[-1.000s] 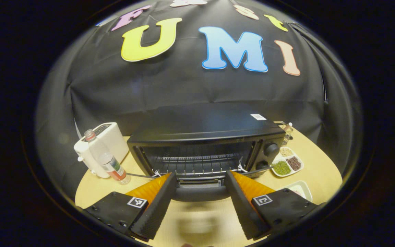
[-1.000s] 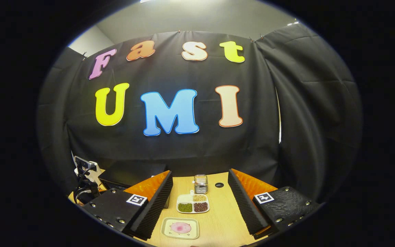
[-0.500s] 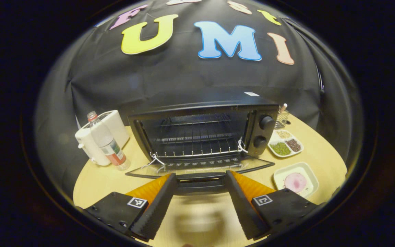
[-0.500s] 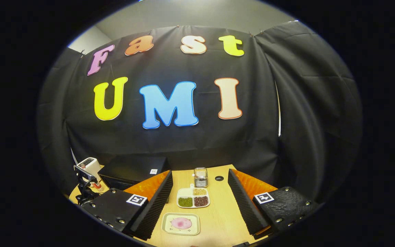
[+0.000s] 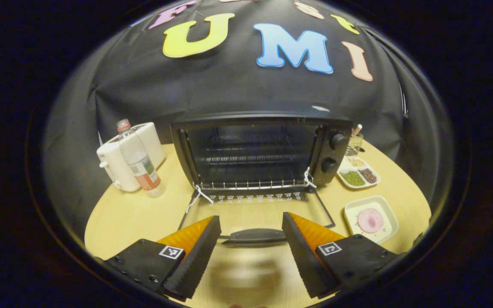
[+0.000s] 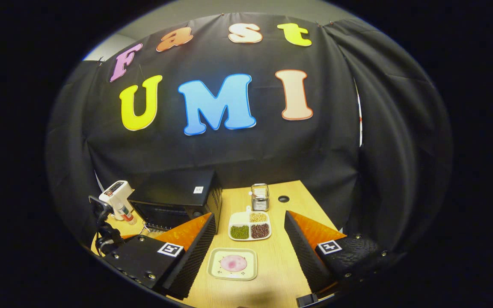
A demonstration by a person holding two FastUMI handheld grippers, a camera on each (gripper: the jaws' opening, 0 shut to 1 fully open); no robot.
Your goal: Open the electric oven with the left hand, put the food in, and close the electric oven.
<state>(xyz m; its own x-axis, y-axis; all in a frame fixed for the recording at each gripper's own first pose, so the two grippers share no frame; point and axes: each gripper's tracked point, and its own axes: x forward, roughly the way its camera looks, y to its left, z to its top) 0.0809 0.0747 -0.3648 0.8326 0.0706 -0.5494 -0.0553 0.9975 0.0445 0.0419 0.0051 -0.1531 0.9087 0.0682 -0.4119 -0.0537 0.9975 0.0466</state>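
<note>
1. Pale wooden tabletop [image 5: 126, 214] fills the booth's floor level, backed by black cloth; everything in play sits on it.
2. Nearest in the left gripper view, the left gripper [image 5: 250, 252] has its fingers spread wide, gripping nothing. The door handle [image 5: 253, 235] lies between the fingertips, and I cannot tell whether either one touches it.
3. Just beyond, the glass door [image 5: 255, 211] lies dropped flat toward the table, so the opening step looks done.
4. Past that, the electric oven [image 5: 334, 128] stands with its cavity exposed and the wire rack [image 5: 250, 185] bare; no food is inside yet.
5. In the right gripper view, the right gripper [image 6: 248, 252] hangs above the table with its fingers wide apart and empty.
6. Between and just ahead of those fingers sits the food, a pink round piece [image 6: 233, 262] on a small square plate [image 6: 216, 270], on the knob side of the oven and well clear of the door.
7. Farther off are a divided dish of beans [image 6: 250, 226], a small wire holder [image 6: 260, 196], a bottle [image 5: 139, 160] and a white appliance [image 5: 111, 164].
8. Still to do, by my reading: pick up the food, place it on the rack, then lift the door shut.
</note>
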